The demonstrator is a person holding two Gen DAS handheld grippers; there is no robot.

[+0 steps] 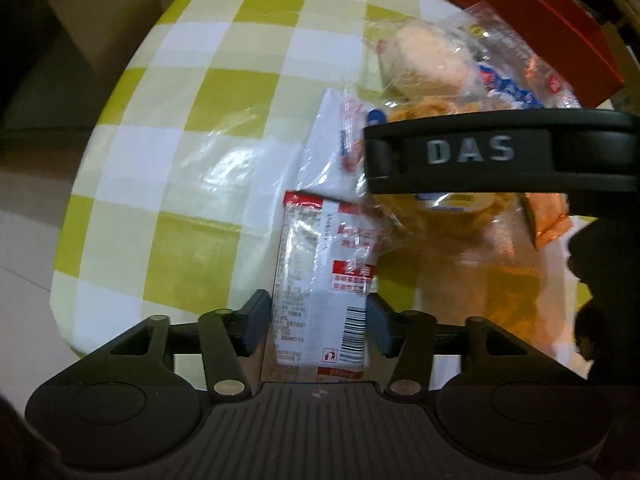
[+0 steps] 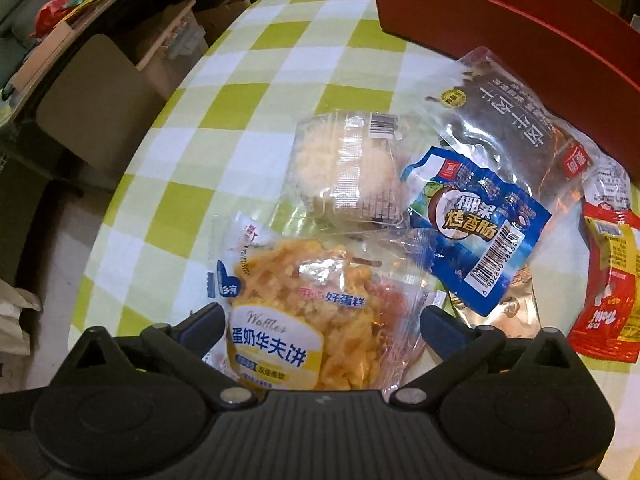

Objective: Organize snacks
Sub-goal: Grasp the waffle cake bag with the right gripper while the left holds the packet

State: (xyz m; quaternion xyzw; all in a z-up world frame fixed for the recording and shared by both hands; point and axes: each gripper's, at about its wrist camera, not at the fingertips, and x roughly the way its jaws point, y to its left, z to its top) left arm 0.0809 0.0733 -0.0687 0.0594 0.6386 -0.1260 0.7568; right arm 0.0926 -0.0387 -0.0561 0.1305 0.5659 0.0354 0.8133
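My left gripper is shut on a white and red snack packet, held over the green-checked table. The right gripper's black body marked DAS crosses the left wrist view above a pile of snacks. My right gripper is open, its fingers on either side of a yellow waffle packet lying on the table. Beyond it lie a clear-wrapped pale cake, a blue coconut packet, a dark brown packet and a red and yellow packet.
A red box stands at the back right of the table; it also shows in the left wrist view. The table edge curves along the left, with cardboard boxes and furniture below it.
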